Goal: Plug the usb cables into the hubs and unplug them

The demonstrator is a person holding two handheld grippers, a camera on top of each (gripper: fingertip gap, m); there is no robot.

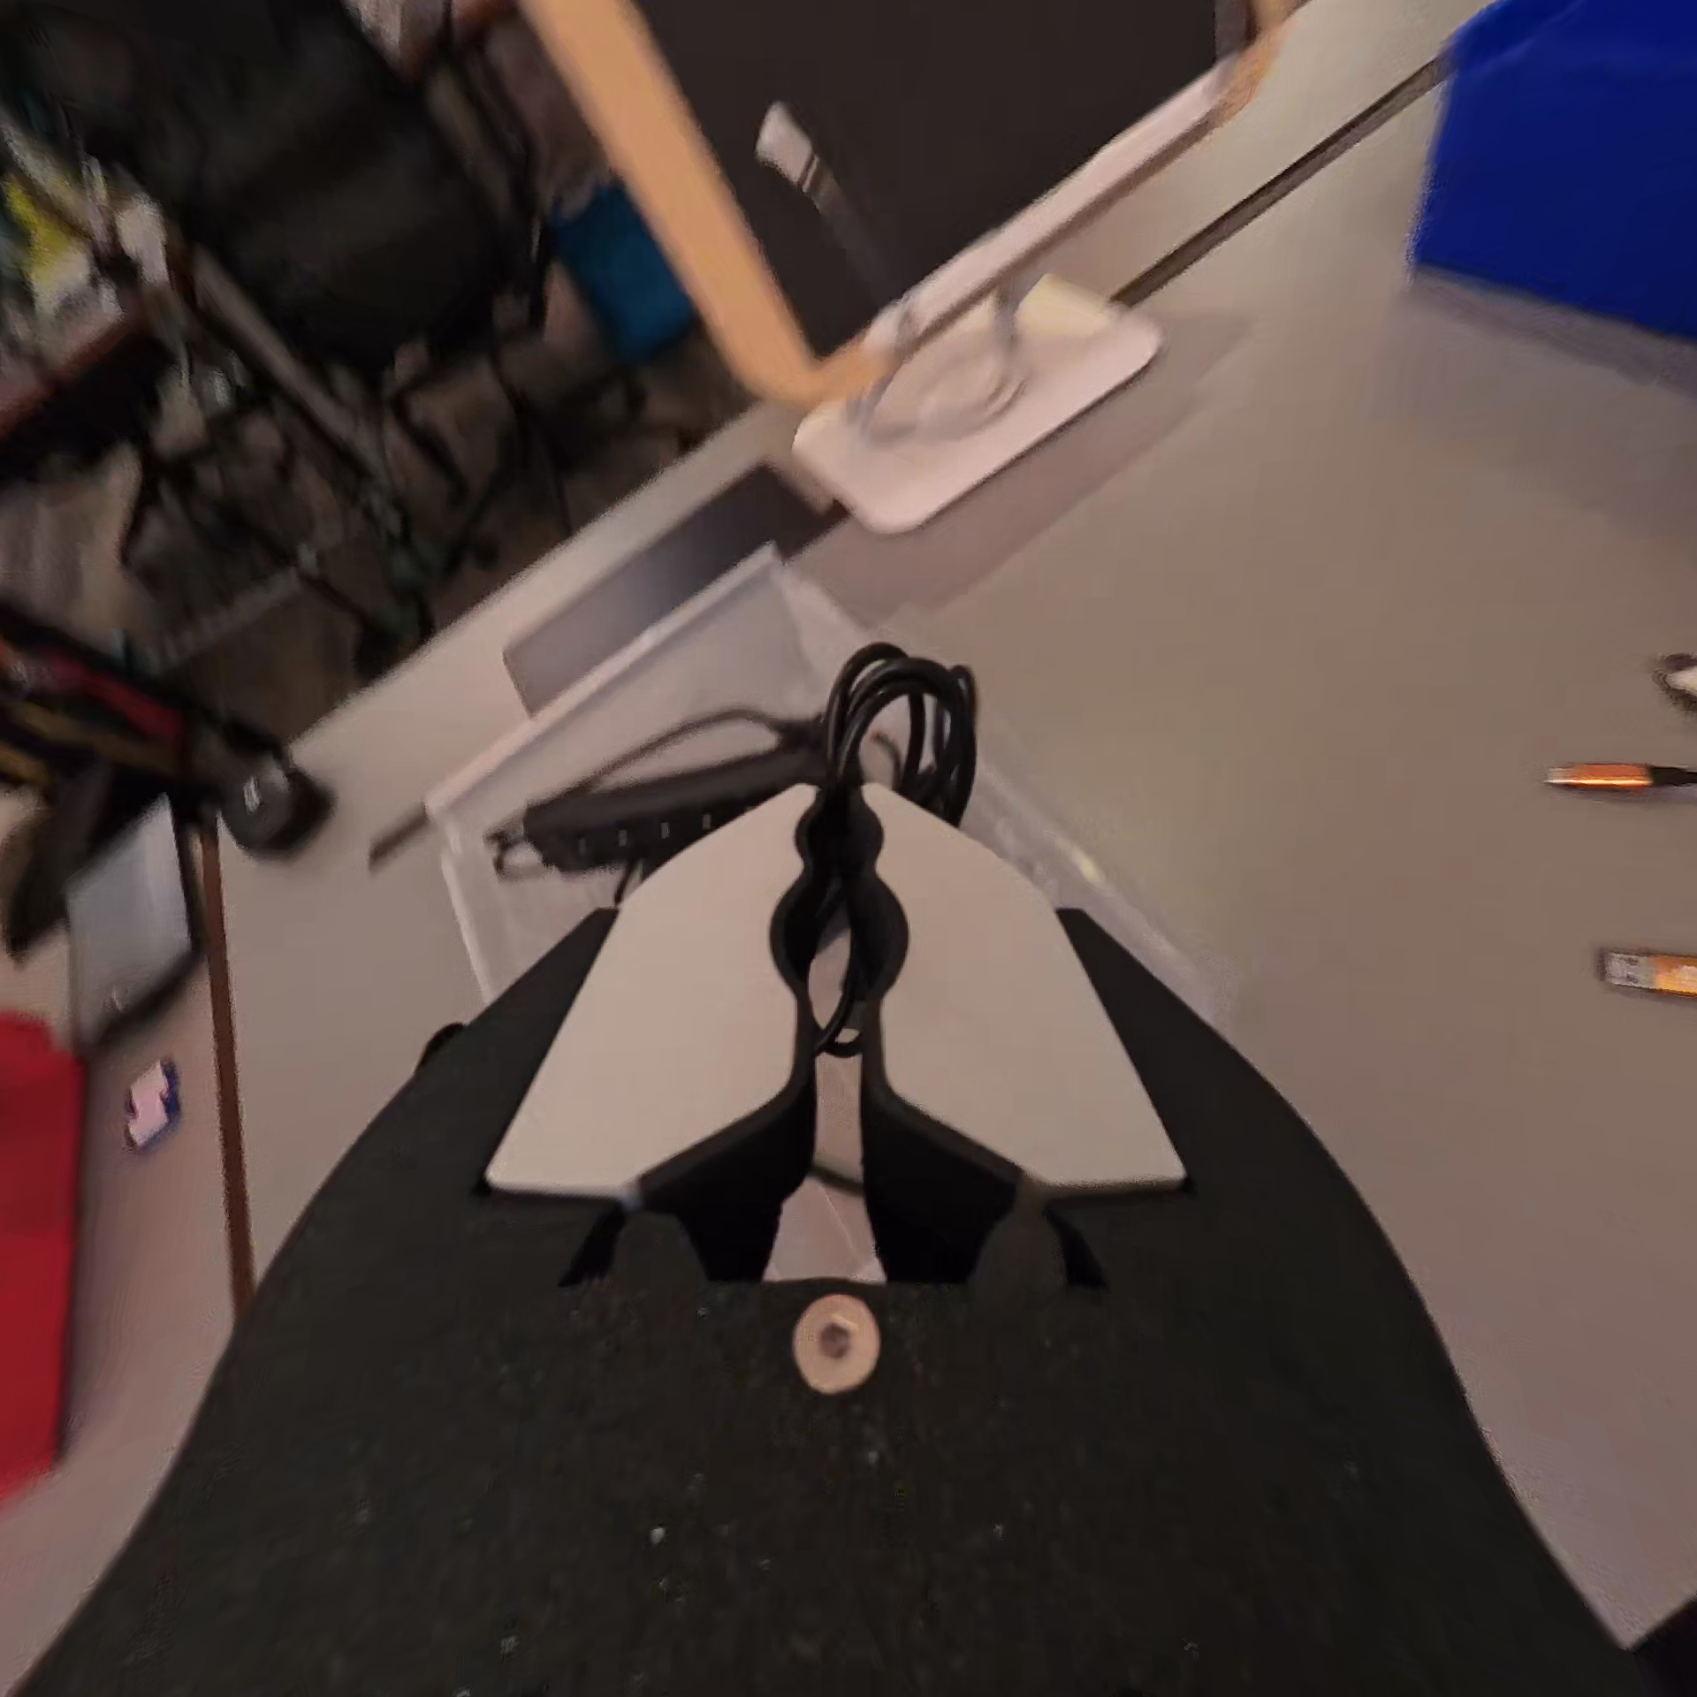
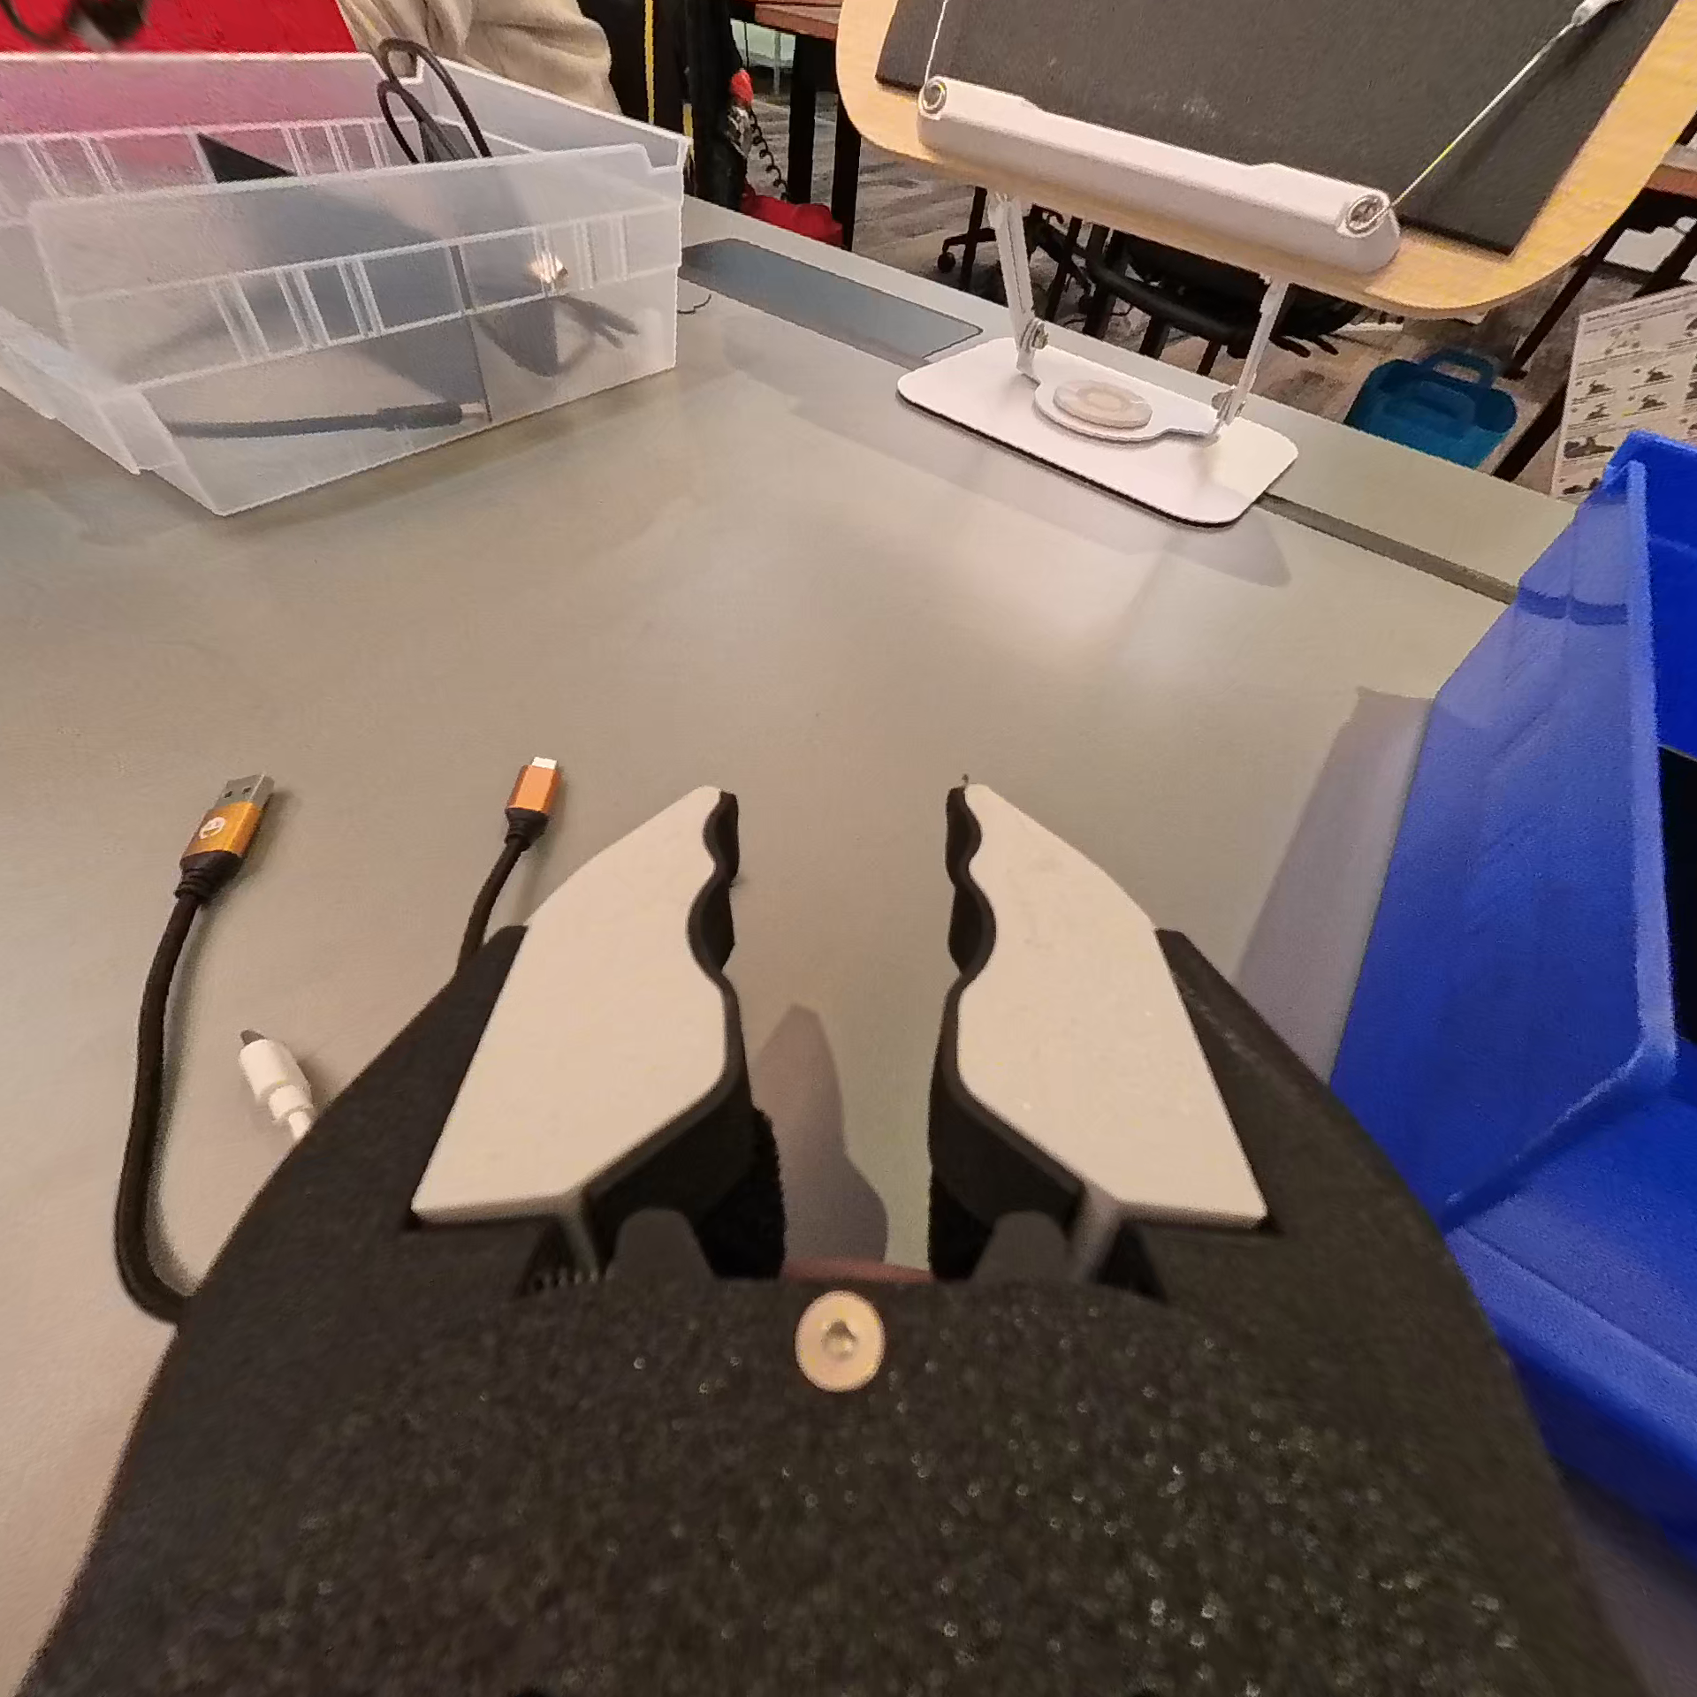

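My left gripper [image 1: 840, 799] is shut on a bundle of thin black cable [image 1: 895, 716], held above a clear plastic bin [image 1: 588, 725]. A black USB hub [image 1: 634, 822] lies in that bin. My right gripper [image 2: 840, 794] is open and empty, low over the grey table [image 2: 735, 624]. To its left lie a black braided cable with an orange USB-A plug [image 2: 225, 826] and an orange small plug [image 2: 534, 788], and a white plug [image 2: 271, 1084]. The orange plugs also show at the right edge of the left wrist view [image 1: 1616, 779].
The clear bin [image 2: 386, 303] stands at the table's back left with dark cables inside. A white stand [image 2: 1102, 432] holding a wooden board sits at the back. A blue bin [image 2: 1543, 918] is close on the right. Chairs and clutter lie beyond the table edge.
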